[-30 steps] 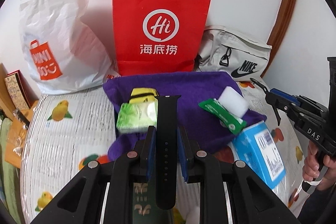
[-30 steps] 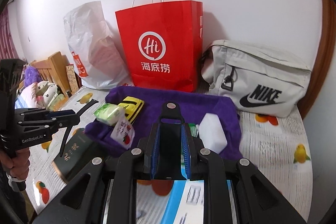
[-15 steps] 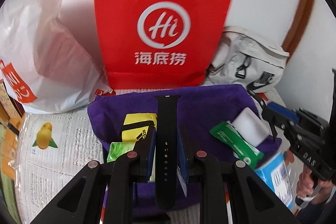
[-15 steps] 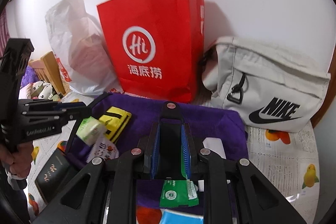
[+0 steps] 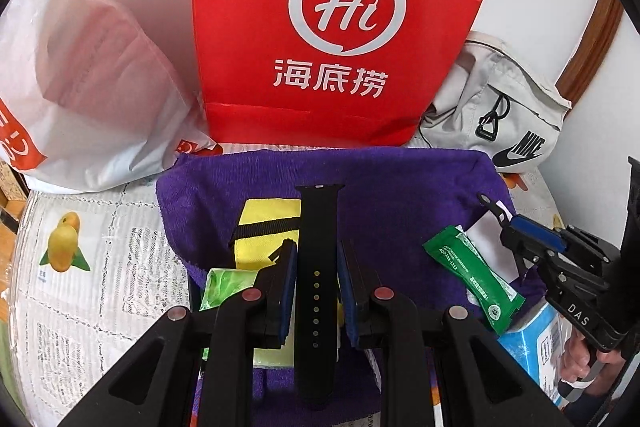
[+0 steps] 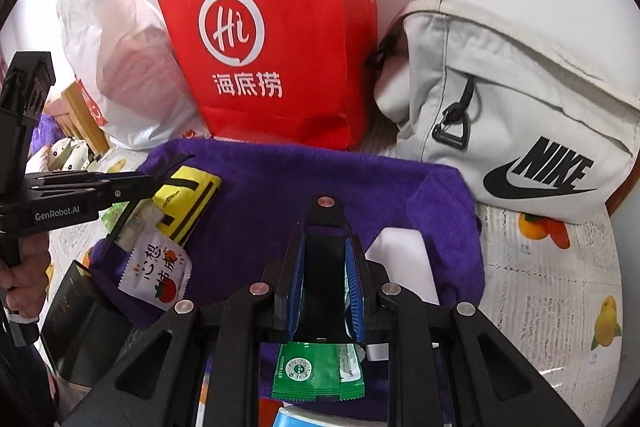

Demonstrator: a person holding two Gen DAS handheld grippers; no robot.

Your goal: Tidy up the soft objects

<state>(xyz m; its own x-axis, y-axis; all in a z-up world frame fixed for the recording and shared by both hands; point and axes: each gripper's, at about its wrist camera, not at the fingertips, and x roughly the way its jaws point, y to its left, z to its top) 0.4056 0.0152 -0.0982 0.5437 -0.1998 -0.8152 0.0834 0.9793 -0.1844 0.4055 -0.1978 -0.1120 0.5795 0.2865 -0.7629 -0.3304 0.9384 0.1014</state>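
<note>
left hand-held gripper: I am pinching the black watch strap at its middle, above the purple towel | right hand-held gripper: I am pinching a second black strap piece | feel: light, bendy, smooth, floppy ends | hold: the middle is looking best

Fruit-print tablecloth under purple towel

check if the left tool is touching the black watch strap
Touching: the left wrist view shows the black watch strap clamped between the left tool's blue pads, no gap either side.
</note>
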